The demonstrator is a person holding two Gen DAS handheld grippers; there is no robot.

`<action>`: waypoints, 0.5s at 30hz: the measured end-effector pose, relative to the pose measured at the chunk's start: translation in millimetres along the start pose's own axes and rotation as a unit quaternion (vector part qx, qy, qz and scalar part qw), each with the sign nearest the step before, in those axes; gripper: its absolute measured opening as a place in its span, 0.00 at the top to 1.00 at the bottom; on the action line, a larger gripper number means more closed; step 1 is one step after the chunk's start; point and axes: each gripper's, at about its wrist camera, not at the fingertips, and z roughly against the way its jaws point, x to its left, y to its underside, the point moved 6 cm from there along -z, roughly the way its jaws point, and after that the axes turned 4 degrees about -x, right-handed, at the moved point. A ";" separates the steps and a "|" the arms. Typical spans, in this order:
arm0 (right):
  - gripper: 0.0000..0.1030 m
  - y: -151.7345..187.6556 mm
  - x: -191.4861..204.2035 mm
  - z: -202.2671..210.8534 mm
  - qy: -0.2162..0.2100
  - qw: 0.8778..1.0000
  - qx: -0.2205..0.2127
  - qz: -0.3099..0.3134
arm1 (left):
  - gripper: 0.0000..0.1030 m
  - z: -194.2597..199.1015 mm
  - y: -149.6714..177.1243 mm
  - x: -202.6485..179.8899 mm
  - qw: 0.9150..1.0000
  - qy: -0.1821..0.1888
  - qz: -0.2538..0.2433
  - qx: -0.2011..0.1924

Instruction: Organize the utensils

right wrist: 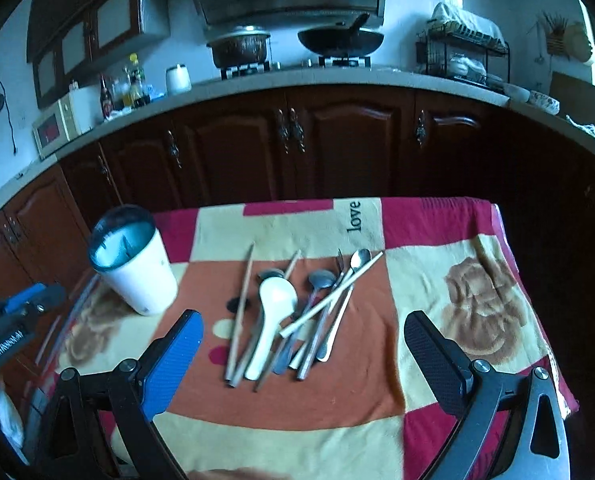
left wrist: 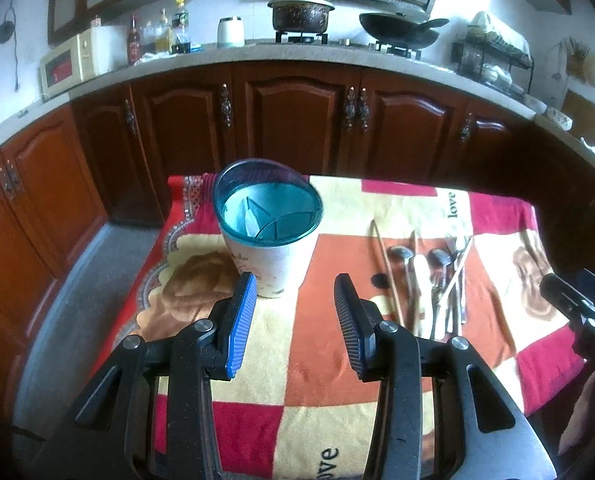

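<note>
**Blue and black pads, nothing grabbed yet**

Blue-ribbed on one side and black on the other, the left gripper (left wrist: 295, 292) sits bottom centre of its own view with the pads spread wide and only tablecloth between them. Just past its blue pad, slightly up and left, stands the white holder cup (left wrist: 268, 236) with the teal divider insert, upright and looking empty from here. My guess is it's parked on that side so the left hand can steady it while the other one feeds it.

The right gripper (right wrist: 301, 346) is also spread wide with nothing in it, low in its own frame, and the utensil pile (right wrist: 297, 312) lies right between and just beyond its pads. So the right hand looks lined up for the first pick, though that's only my read. The pile is a loose heap: a big white ladle-style spoon (right wrist: 271, 320), a few metal spoons, and some chopsticks (right wrist: 241, 312) crossing over everything. One pale stick lies diagonally on top, so it probably wants to come off first.

It all rests on a patchwork cloth (right wrist: 337, 400) of orange, red and cream squares with brown roses. The word "love" is printed on a cream square at the far edge, and again near the bottom of the left view. The other gripper's body at the left edge of the right view has white lettering, too blurry for me to read.
</note>
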 end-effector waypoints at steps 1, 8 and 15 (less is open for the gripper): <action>0.03 -1.1 2.5 2.7 -0.003 1.000 -0.003 -0.003 | 0.61 3.3 -1.0 -2.1 1.000 0.000 -0.001 -0.003; 0.03 -3.4 10.7 20.3 0.000 1.000 -0.015 -0.003 | 0.61 16.9 -6.4 -16.6 1.000 0.010 -0.009 -0.015; 0.03 -7.3 12.8 30.8 0.016 1.000 -0.017 -0.005 | 0.61 27.2 -10.0 -26.4 0.999 0.023 -0.016 -0.026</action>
